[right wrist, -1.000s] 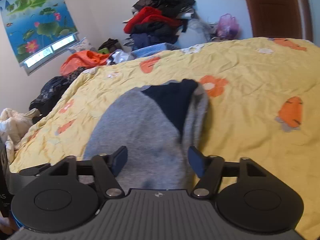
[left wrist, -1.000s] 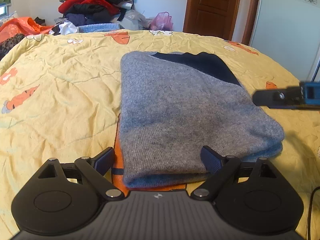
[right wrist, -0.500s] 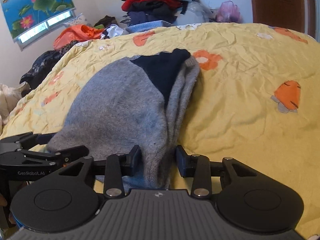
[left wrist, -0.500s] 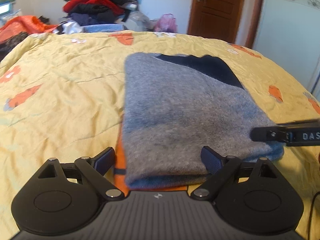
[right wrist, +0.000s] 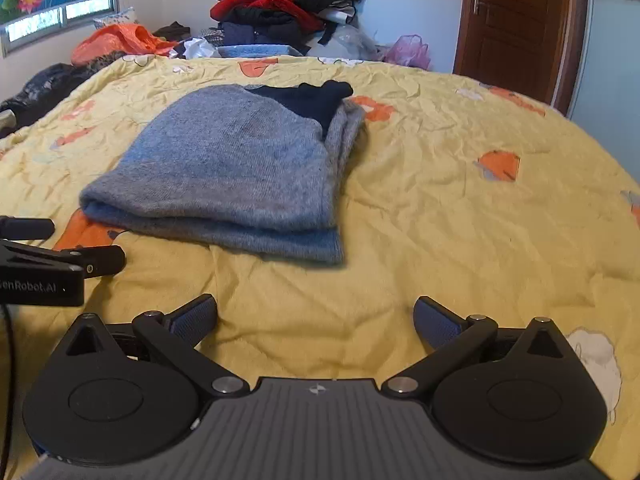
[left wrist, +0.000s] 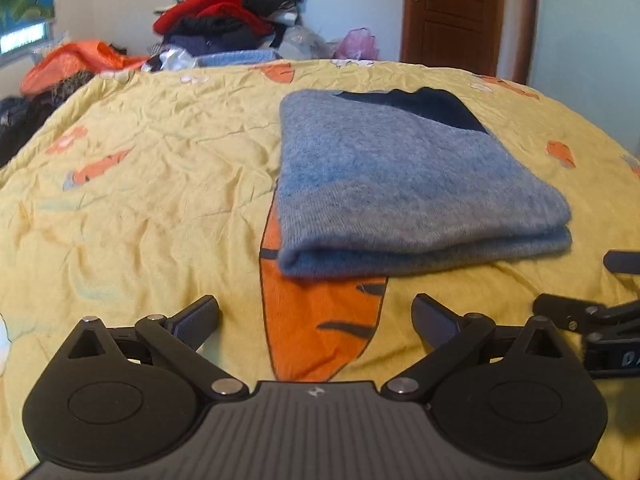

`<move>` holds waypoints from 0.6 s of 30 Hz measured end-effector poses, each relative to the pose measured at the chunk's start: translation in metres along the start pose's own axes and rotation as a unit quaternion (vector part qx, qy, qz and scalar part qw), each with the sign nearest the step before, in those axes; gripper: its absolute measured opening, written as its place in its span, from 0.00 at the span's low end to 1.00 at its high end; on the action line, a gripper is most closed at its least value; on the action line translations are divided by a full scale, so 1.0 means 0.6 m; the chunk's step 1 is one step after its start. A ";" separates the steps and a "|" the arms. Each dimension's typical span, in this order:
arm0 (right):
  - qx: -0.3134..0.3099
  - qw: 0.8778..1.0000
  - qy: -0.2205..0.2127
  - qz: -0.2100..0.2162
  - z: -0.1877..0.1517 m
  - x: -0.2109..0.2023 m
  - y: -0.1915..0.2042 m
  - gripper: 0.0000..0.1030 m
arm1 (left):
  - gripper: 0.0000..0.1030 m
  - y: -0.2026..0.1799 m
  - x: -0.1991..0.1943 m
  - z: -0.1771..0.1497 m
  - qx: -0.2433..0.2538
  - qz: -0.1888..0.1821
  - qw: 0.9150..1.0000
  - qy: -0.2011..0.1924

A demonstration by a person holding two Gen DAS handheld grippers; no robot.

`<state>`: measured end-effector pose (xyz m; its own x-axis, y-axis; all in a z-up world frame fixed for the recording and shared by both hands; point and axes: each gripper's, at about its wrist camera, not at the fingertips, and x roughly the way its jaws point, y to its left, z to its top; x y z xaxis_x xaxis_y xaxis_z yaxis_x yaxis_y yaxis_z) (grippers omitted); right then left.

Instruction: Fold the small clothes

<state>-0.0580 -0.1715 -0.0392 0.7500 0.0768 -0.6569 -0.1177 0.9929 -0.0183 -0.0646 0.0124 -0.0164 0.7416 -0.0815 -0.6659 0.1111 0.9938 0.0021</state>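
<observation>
Left wrist view, folded grey sweater (left wrist: 404, 184) lying on yellow bedspread (left wrist: 152, 184), left gripper (left wrist: 316, 314) jaws opening, nothing between them, right gripper (right wrist: 316, 314) likewise opening, empty, just short of the sweater.

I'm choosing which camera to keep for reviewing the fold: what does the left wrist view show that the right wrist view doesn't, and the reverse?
Only the left wrist view shows the large orange carrot print on the bedspread just in front of the sweater, and the right hand-held gripper at its edge.

Only the right wrist view shows the sweater's stacked side layers and the left hand-held gripper, its jaws opening, empty.

Both show the folded grey knitted sweater with a navy patch on the yellow patterned bedspread, the heap of red and dark clothes and the brown wooden door.
</observation>
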 end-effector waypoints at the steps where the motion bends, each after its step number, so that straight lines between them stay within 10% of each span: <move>1: 0.002 1.000 0.003 -0.003 0.006 0.005 0.002 1.00 | 1.00 0.000 0.004 0.003 -0.005 0.005 1.000 0.000; 18: 0.023 0.999 0.031 -0.004 0.019 0.016 0.005 1.00 | 1.00 -0.001 0.008 0.005 -0.002 0.005 1.000 -0.002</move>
<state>-0.0439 -0.1669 -0.0368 0.7084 0.0642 -0.7029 -0.0807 0.9967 0.0098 -0.0594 0.0113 -0.0174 0.7455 -0.0728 -0.6625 0.1022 0.9947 0.0057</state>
